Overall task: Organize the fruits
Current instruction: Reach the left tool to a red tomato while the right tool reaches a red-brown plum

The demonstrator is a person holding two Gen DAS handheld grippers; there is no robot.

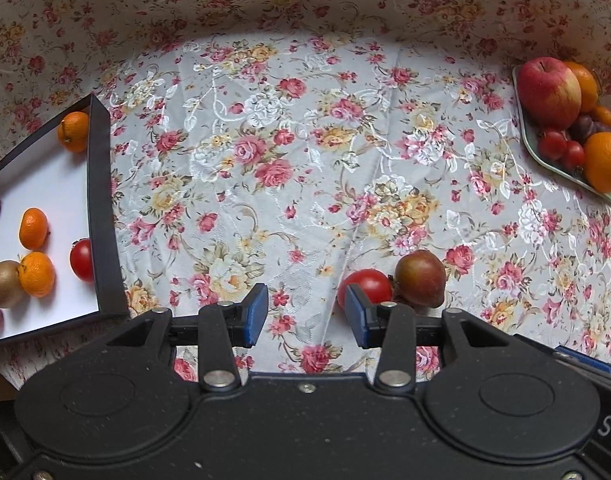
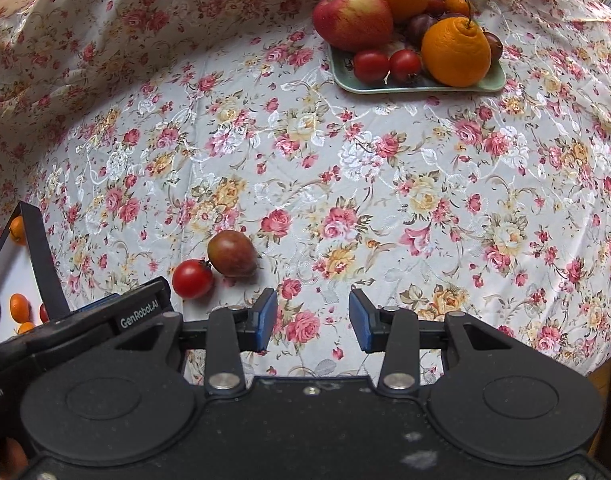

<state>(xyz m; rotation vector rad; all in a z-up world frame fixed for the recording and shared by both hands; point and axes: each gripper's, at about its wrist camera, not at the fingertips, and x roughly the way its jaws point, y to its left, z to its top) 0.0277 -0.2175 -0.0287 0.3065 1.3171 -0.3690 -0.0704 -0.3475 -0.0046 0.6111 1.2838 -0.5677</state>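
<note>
A small red tomato (image 1: 365, 285) and a reddish-brown plum (image 1: 420, 278) lie touching on the floral cloth, just ahead and right of my left gripper (image 1: 306, 312), which stands open and empty. In the right wrist view the same tomato (image 2: 192, 279) and plum (image 2: 232, 253) lie left of my right gripper (image 2: 312, 318), also open and empty. A pale green tray (image 2: 419, 84) at the back holds an apple (image 2: 352, 16), oranges (image 2: 455, 52), cherry tomatoes (image 2: 370, 65) and plums. A dark-walled white box (image 1: 101, 208) on the left holds mandarins (image 1: 33, 228), a tomato, a kiwi and plums.
The floral cloth (image 1: 305, 140) covers the table and rises as a backdrop behind. The green tray (image 1: 533, 148) sits at the far right in the left wrist view. The left gripper's body (image 2: 137, 312) shows at the lower left of the right wrist view, beside the box (image 2: 41, 264).
</note>
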